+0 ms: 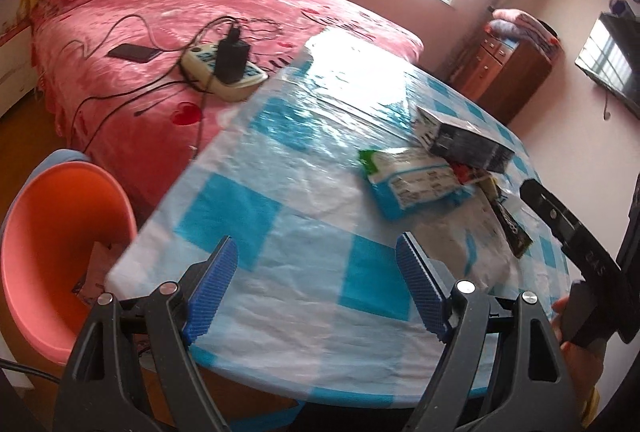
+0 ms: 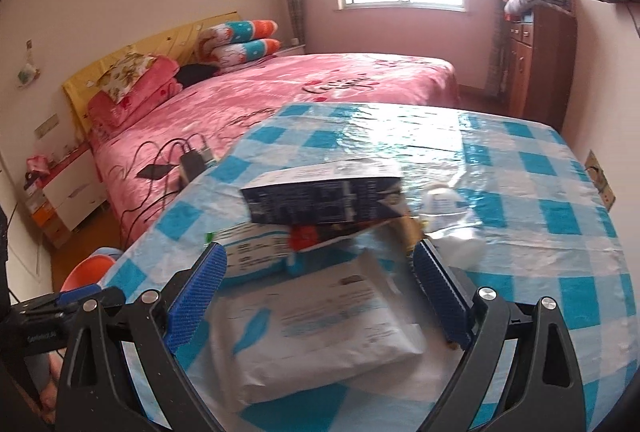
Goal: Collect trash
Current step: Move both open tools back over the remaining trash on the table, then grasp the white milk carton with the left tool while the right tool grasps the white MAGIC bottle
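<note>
Hovering over the checked table (image 1: 248, 200), left gripper (image 1: 316, 288) gaping wide, gripping nothing. Standing open too, right gripper (image 2: 320, 300), straddling a white packet (image 2: 320, 336) without pressing it. Lying piled mid-table: dark box (image 2: 324, 202), blue-white pack (image 1: 416, 184), wrappers. Waiting beside the table's left edge, orange bin (image 1: 52, 232), paper scrap showing inside.

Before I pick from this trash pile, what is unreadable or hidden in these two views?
- Red wrapper, right wrist view: mostly under the dark box.
- White mailer bag label: blurred.
- Orange bin, left wrist view: its contents cut off by the table edge.
</note>
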Demonstrator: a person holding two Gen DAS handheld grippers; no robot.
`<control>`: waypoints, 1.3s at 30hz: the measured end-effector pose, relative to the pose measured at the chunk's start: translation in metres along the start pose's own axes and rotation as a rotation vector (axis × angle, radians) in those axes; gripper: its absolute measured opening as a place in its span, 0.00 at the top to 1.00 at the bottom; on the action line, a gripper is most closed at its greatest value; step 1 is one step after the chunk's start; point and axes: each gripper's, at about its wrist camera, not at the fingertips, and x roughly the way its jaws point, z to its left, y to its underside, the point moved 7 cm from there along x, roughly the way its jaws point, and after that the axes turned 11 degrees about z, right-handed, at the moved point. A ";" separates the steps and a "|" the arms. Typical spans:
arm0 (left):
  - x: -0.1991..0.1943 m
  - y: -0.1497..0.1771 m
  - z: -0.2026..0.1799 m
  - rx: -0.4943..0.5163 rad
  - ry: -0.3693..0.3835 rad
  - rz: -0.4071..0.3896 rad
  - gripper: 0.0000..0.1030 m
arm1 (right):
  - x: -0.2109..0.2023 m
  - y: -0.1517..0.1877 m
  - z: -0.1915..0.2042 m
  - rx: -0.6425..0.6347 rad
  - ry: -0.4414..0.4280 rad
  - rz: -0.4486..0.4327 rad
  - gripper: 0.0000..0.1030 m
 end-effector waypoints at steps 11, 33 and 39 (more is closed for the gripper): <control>0.013 0.006 -0.046 0.081 0.015 0.034 0.21 | 0.003 0.002 -0.042 0.048 0.056 0.002 0.10; 0.021 -0.037 -0.117 0.273 0.011 0.000 0.21 | 0.036 0.010 -0.127 0.252 -0.073 0.119 0.10; 0.026 -0.078 -0.157 0.546 -0.001 -0.026 0.21 | 0.044 0.005 -0.121 0.209 -0.093 0.144 0.10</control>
